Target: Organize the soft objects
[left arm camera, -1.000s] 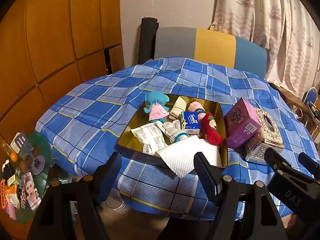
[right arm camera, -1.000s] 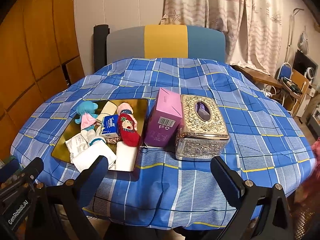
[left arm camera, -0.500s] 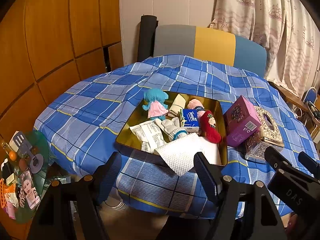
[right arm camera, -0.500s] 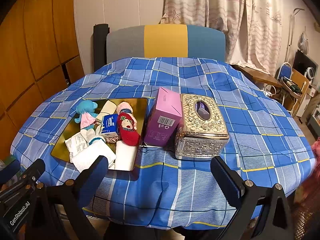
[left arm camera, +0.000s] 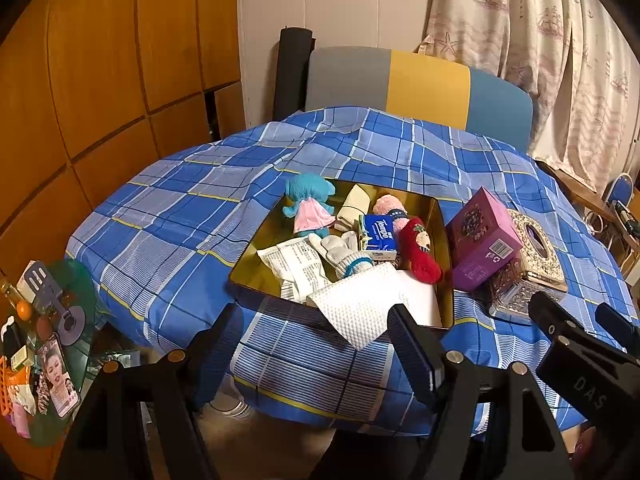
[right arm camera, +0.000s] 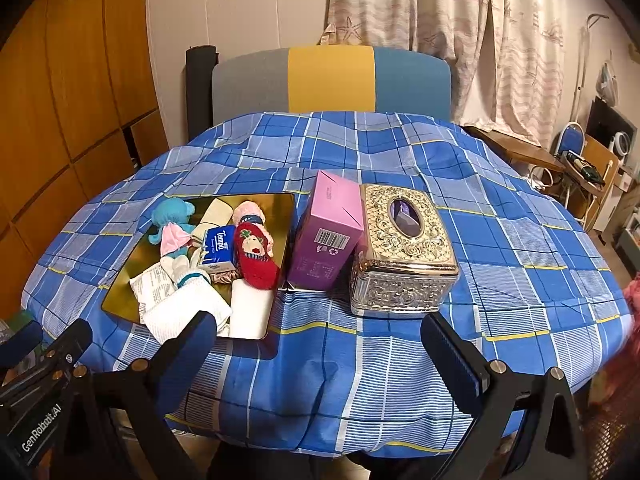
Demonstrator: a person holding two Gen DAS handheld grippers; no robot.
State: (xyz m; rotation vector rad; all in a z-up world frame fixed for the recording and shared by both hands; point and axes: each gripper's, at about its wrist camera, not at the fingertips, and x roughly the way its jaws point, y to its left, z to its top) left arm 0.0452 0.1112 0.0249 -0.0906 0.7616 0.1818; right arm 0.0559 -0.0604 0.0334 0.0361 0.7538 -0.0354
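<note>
Two grippers hover at the near edge of the table, clear of the blue checked cloth point(right arm camera: 360, 364): the left gripper point(left arm camera: 316, 344) and the right gripper point(right arm camera: 320, 344) both tilt downward with jaws spread wide and nothing between them. The landmark is one gold tray point(right arm camera: 120, 284). In its near end lie one white textured cloth point(left arm camera: 360, 308), overhanging the near rim, and one flat white pad point(right arm camera: 250, 312). Behind these sit one printed white packet point(left arm camera: 298, 264) and one white glove point(left arm camera: 344, 254), then one red sock point(right arm camera: 256, 256), one blue tissue pack point(right arm camera: 218, 246), one pink sock point(left arm camera: 390, 208), one cream roll point(left arm camera: 354, 204) and one blue plush doll point(left arm camera: 310, 206) at the far end. Just right of the tray stand one purple box point(right arm camera: 330, 236) and one ornate metal tissue box point(right arm camera: 400, 248). A brownish scrap under the tissue pack is hard to make out.
</note>
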